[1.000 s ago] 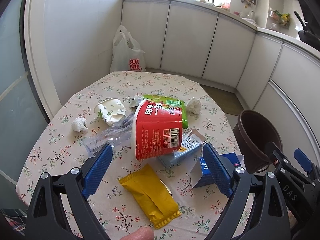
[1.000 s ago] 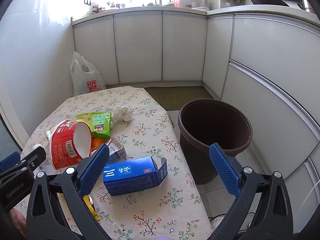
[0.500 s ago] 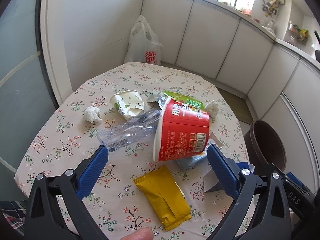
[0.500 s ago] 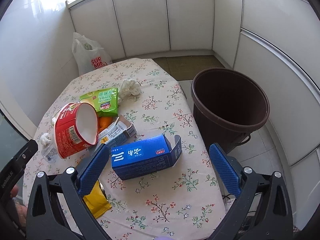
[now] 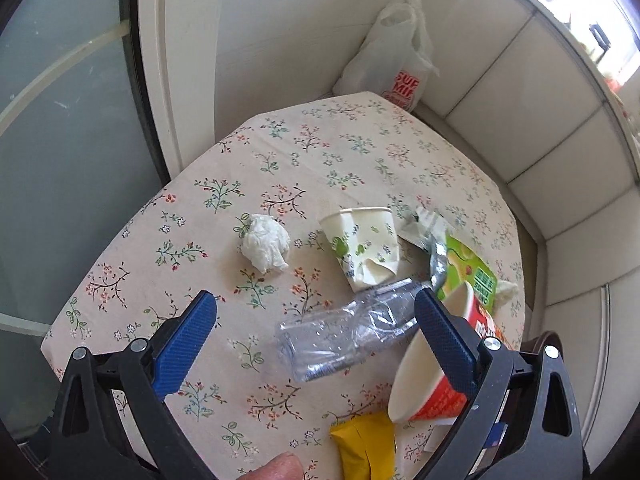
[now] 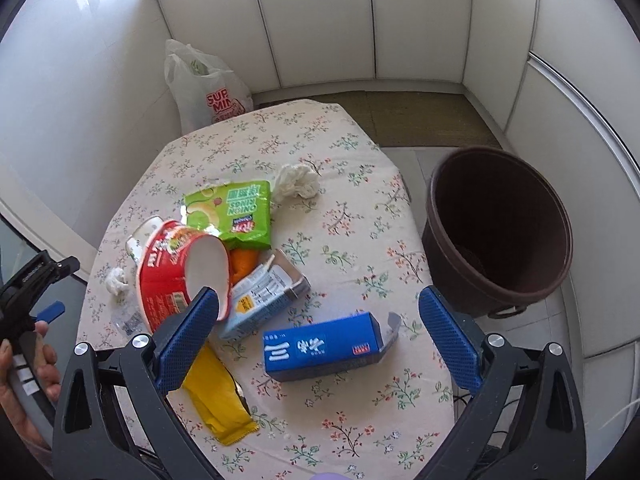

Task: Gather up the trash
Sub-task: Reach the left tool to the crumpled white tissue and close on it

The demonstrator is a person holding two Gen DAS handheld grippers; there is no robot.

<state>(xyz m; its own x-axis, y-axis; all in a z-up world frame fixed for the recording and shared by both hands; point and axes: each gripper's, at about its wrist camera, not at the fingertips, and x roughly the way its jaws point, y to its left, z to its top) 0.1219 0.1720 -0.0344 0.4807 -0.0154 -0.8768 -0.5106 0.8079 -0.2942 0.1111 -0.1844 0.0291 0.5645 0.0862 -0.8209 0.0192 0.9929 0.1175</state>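
Trash lies on a floral table [image 5: 320, 152]. In the left wrist view I see a crushed clear bottle [image 5: 348, 330], a paper cup [image 5: 366, 246], a tissue ball [image 5: 266, 242], a red noodle tub [image 5: 436, 368] and a yellow packet [image 5: 366, 446]. My left gripper [image 5: 316, 338] is open above the bottle. In the right wrist view a blue box [image 6: 324, 348] lies below my open right gripper [image 6: 318, 332]. The red tub [image 6: 180, 268], a green snack bag [image 6: 232, 210], a small carton [image 6: 266, 292], the yellow packet [image 6: 218, 396] and a tissue [image 6: 298, 182] lie further left. A brown bin [image 6: 498, 236] stands right of the table.
A white plastic shopping bag [image 6: 206, 88] sits on the floor behind the table by white cabinets [image 6: 320, 20]. A glass door [image 5: 60, 140] stands left of the table. The left gripper handle and a hand [image 6: 24, 320] show at the left of the right wrist view.
My left gripper has swung left and tilted down, now over the bottle instead of the red tub. My right gripper has risen and tilted down over the blue box.
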